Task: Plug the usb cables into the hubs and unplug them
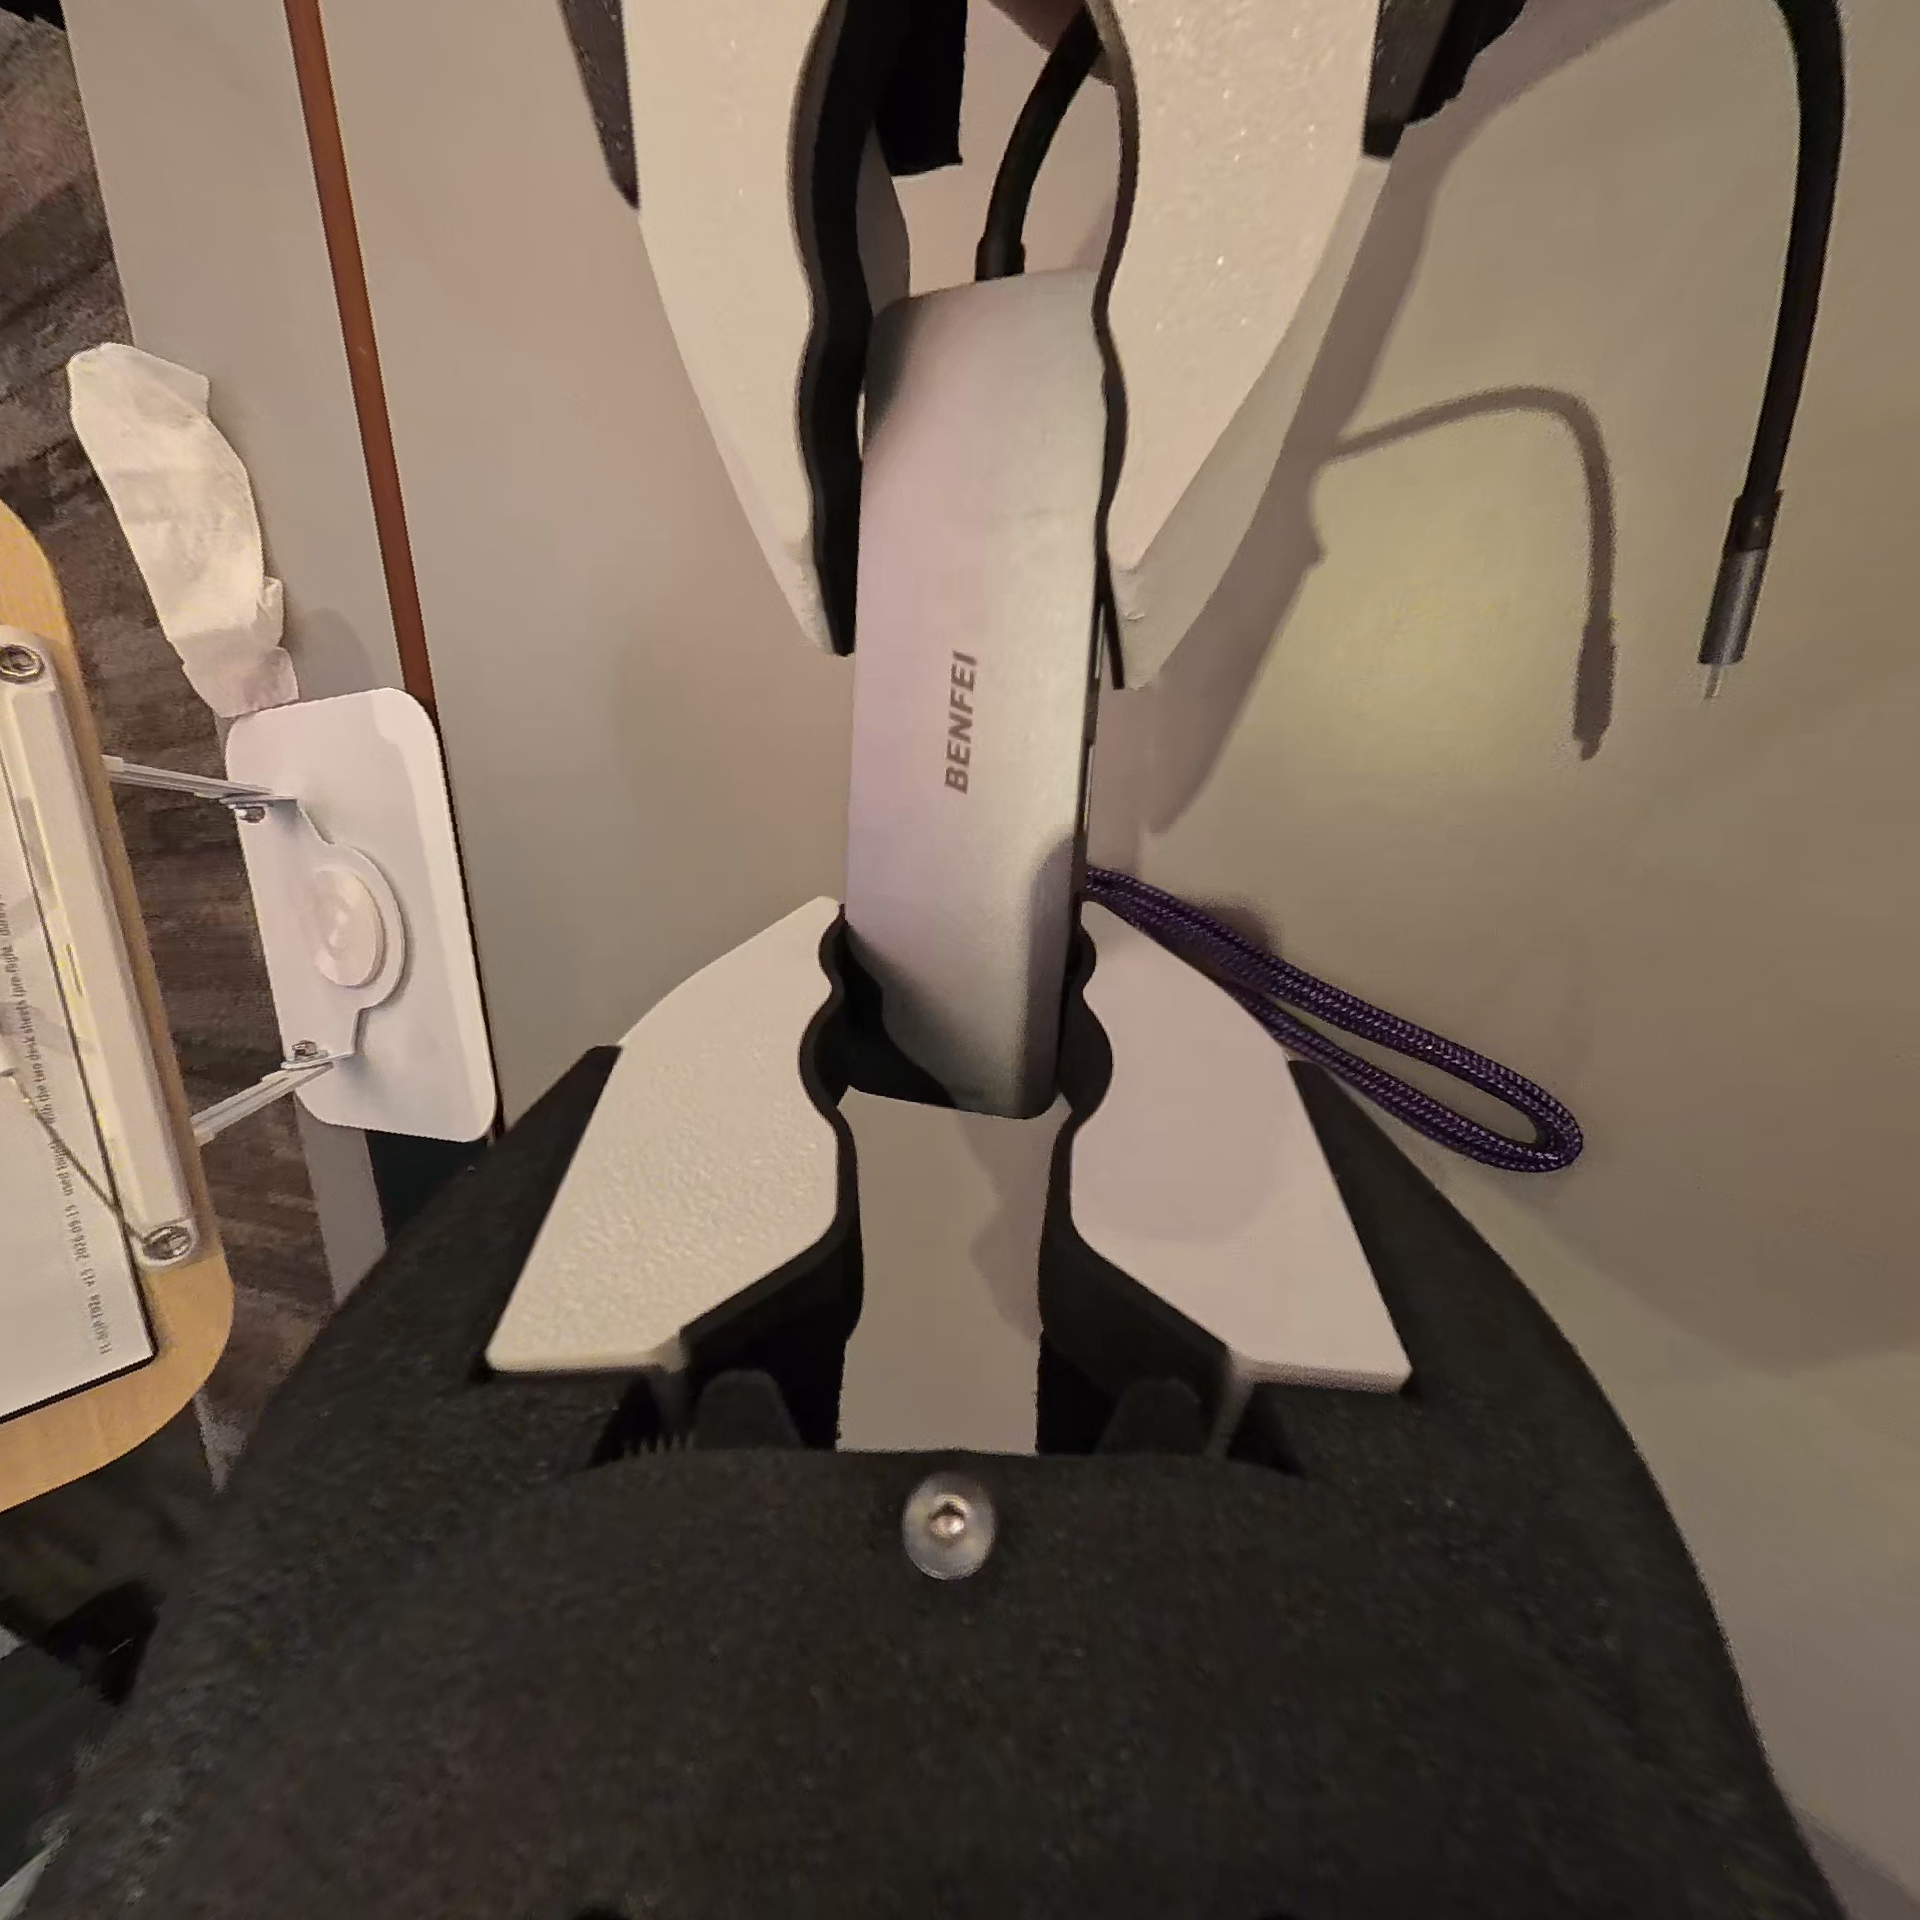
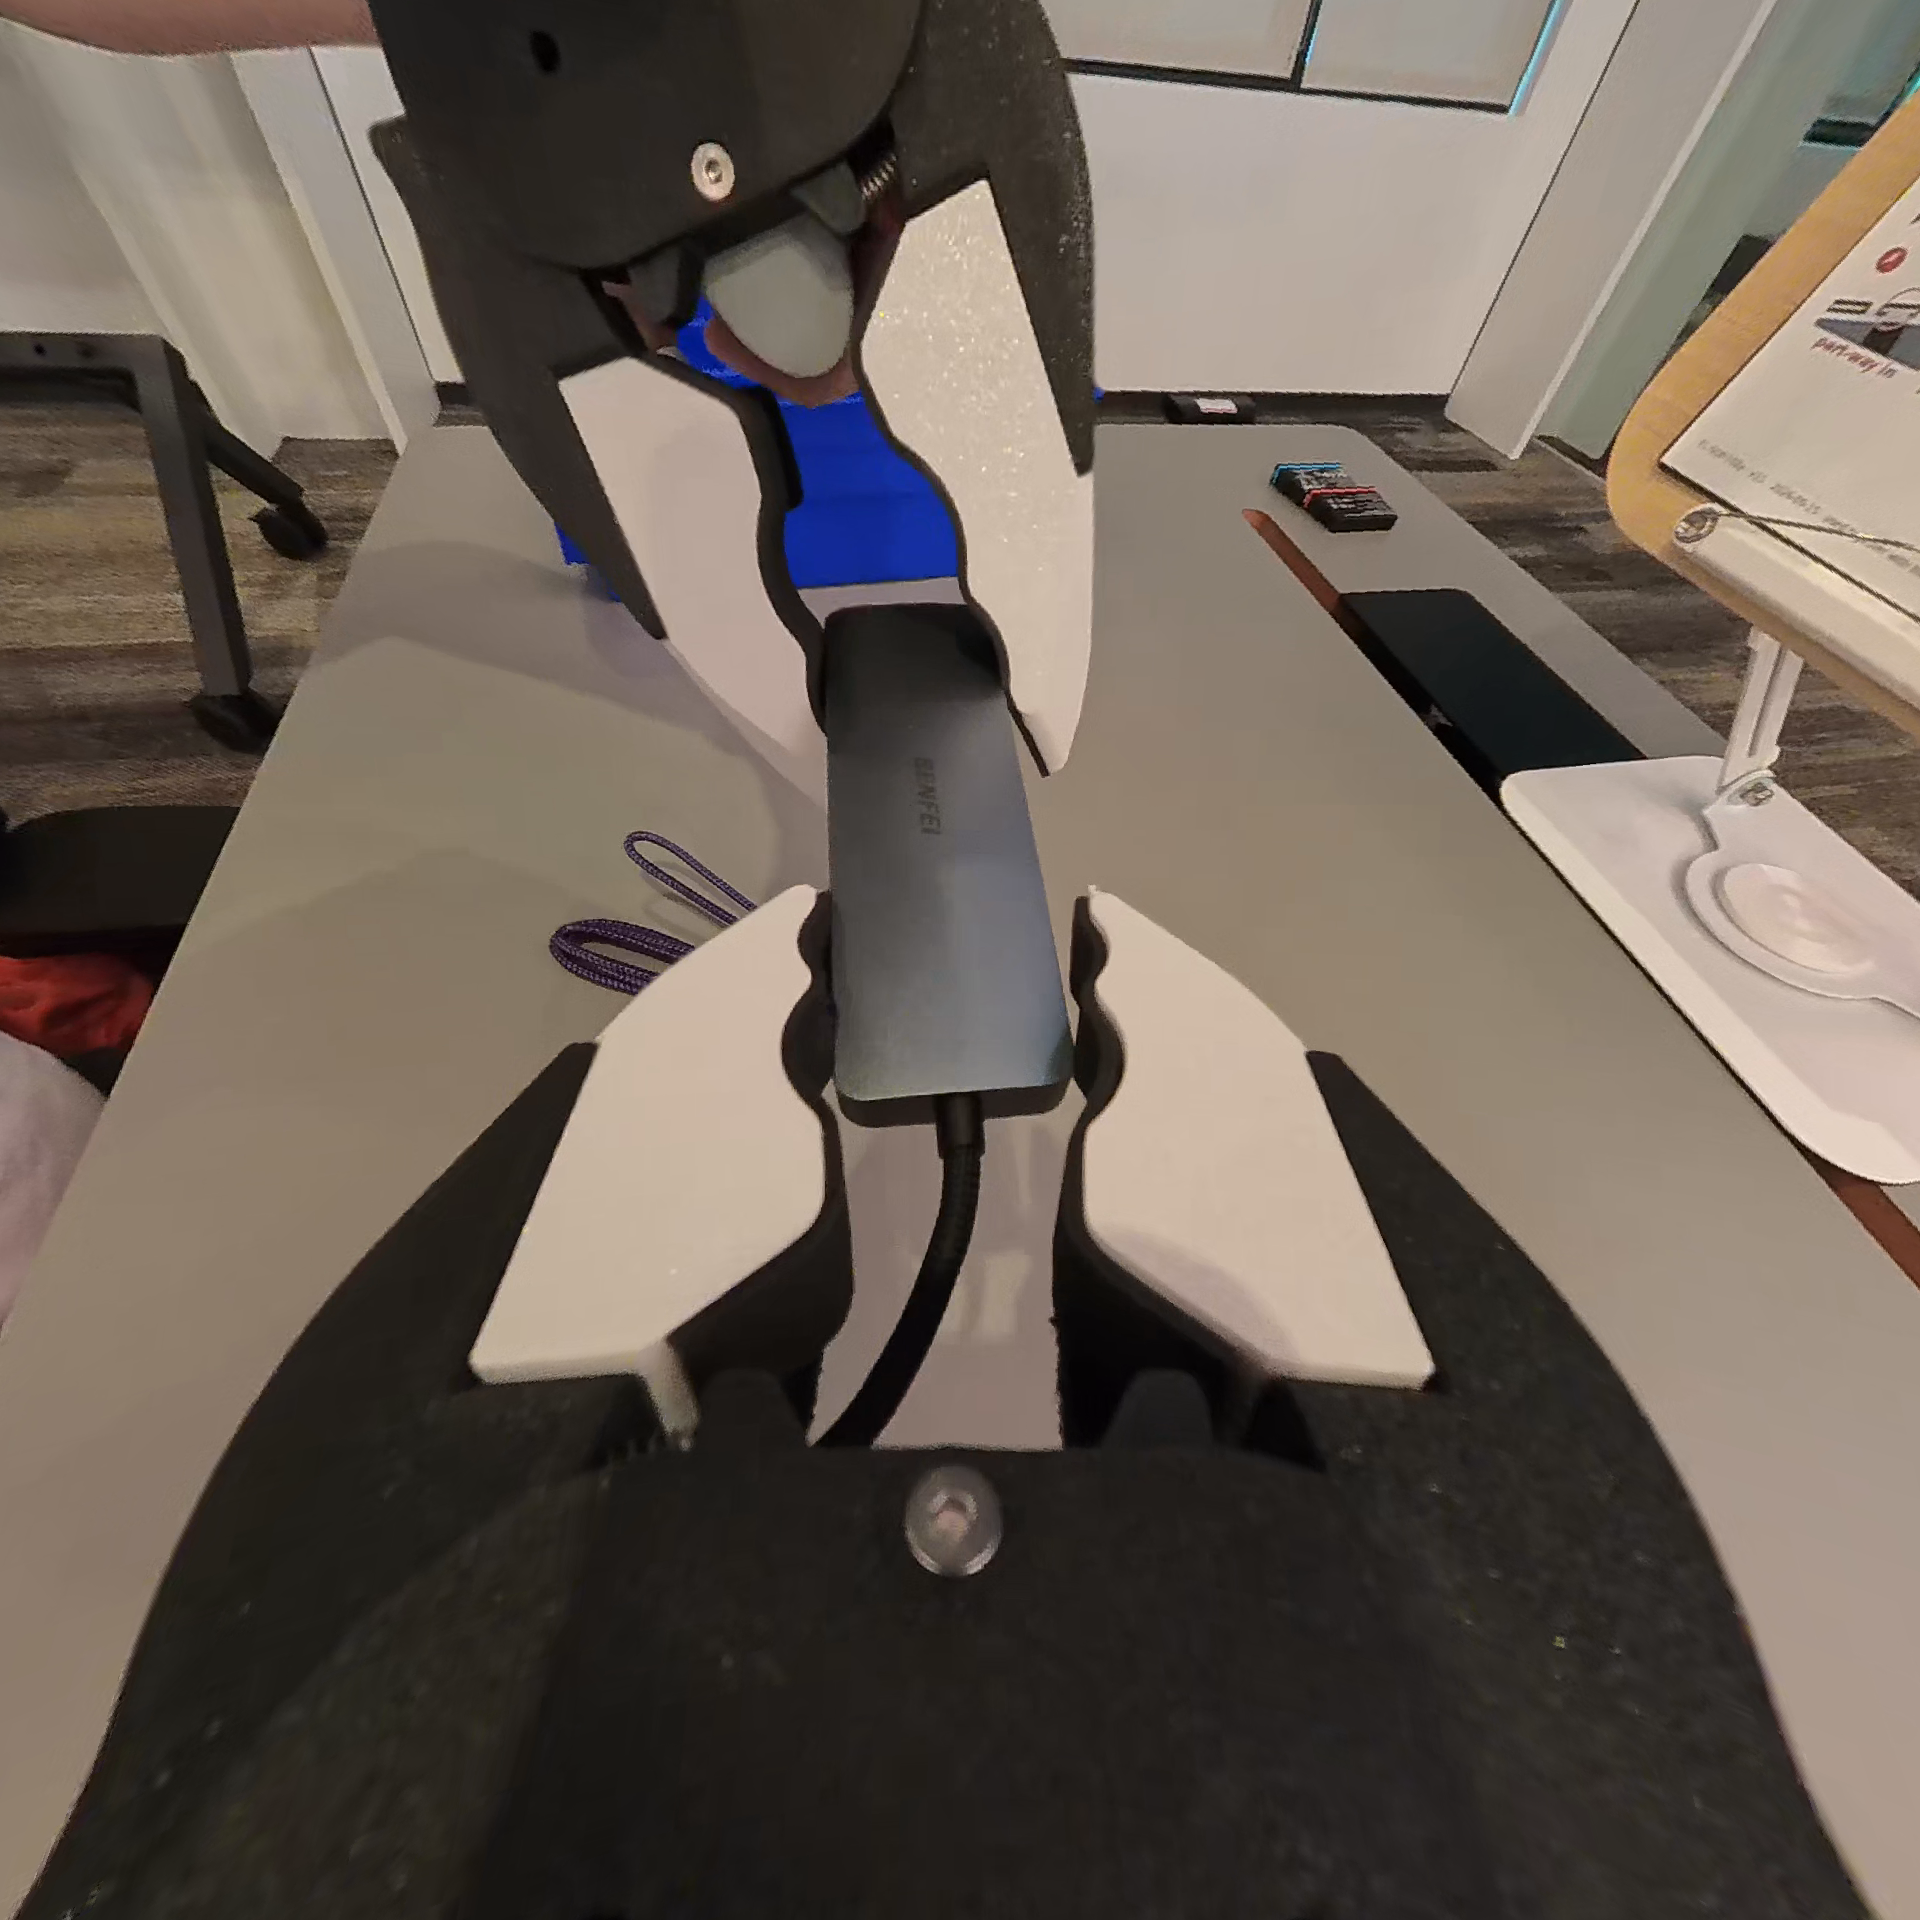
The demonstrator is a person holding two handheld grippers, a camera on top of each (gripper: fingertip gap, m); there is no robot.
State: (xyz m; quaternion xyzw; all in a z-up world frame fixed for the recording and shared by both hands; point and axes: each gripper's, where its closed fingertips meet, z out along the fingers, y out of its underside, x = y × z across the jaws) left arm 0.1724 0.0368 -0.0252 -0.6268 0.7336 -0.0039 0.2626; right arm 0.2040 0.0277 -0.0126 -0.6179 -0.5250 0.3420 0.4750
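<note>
A grey USB hub [image 1: 961, 499] [image 2: 940, 883] is held above the grey table [image 2: 416, 790] between both grippers. My left gripper [image 1: 956, 935] is shut on the hub's plain end; it also shows at the top of the right wrist view [image 2: 930, 727]. My right gripper [image 2: 951, 914] is shut on the end where the hub's own black cable [image 2: 935, 1247] comes out; it also shows in the left wrist view [image 1: 977, 634]. That cable loops round and its plug [image 1: 1730, 613] hangs free. A purple braided USB cable [image 1: 1351, 1039] [image 2: 644, 935] lies on the table under the hub.
A white stand base [image 1: 353, 914] [image 2: 1714, 935] carries a wooden board with a paper sheet [image 1: 83, 1039] beside the table edge. A crumpled tissue [image 1: 177, 499] lies there too. A black pad [image 2: 1486, 675], small dark boxes [image 2: 1340, 499] and a blue box [image 2: 862, 488] sit farther off. Across from one pair of fingers to the other is roughly 4 cm.
</note>
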